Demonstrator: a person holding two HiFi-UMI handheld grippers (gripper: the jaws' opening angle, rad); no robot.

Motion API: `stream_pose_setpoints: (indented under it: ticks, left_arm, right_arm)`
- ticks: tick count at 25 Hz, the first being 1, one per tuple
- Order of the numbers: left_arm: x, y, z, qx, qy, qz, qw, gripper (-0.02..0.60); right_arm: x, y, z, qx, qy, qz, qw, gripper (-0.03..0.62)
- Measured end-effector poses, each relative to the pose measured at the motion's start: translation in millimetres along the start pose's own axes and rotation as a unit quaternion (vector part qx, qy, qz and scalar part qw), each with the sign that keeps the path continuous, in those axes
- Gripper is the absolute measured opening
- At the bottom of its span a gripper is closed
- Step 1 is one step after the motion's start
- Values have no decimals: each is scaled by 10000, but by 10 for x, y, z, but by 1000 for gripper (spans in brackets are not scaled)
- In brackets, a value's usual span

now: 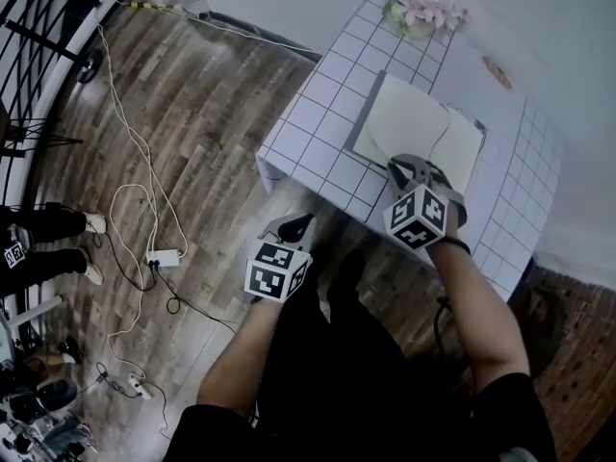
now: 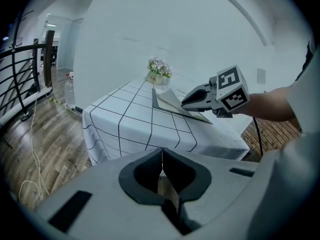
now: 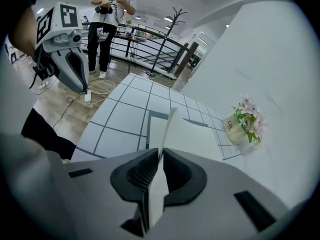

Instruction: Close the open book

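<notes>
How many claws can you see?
2. The left claw is shut and empty, off the table's near edge, above the floor. The right claw is over the open book, pinching a page.

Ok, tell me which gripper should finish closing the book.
Right. The right gripper is shut on a raised leaf of the book on the table, so it probably only has to swing that leaf over. The left gripper hangs shut and empty beyond the table edge, apart from the book.
</notes>
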State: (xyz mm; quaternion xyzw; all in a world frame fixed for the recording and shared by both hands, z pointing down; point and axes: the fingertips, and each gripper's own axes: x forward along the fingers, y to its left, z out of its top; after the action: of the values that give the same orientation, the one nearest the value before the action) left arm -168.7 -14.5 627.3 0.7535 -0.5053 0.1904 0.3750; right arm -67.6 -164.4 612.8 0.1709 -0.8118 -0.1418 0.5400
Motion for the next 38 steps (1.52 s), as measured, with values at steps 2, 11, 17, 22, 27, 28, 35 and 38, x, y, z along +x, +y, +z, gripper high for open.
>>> stream_pose_setpoints:
  ticks: [2, 11, 17, 22, 27, 28, 35, 38]
  left_arm:
    - [21, -21, 27, 15, 1, -23, 10000, 9]
    - [104, -140, 151, 170, 105, -103, 9997, 9]
    - [231, -356, 265, 446, 220, -230, 9985, 9]
    - [347, -597, 376, 688, 303, -343, 9966, 9]
    - [438, -877, 454, 947, 413, -399, 9939, 9]
    - [455, -935, 469, 988, 436, -410, 9933, 9]
    - [585, -1302, 567, 1205, 536, -444, 9903, 9]
    - [658, -1407, 627, 1272, 540, -414, 9895, 9]
  right_arm:
    - [-7, -18, -6, 259, -67, 92, 9996, 26]
    - [-200, -256, -165, 1390, -439, -43, 9893, 15]
    - [-399, -455, -462, 2145, -719, -321, 9735, 14]
    - [-628, -652, -726, 3096, -1089, -537, 9431, 15]
    - [-814, -775, -1135, 3738, -1317, -777, 9148, 15]
    - [-841, -805, -1218, 3911, -1374, -806, 9065, 15]
    - [-997, -1027, -1802, 5124, -1728, -975, 8355, 15]
    - [-1043, -1084, -2015, 5209, -1694, -1064, 8298, 15]
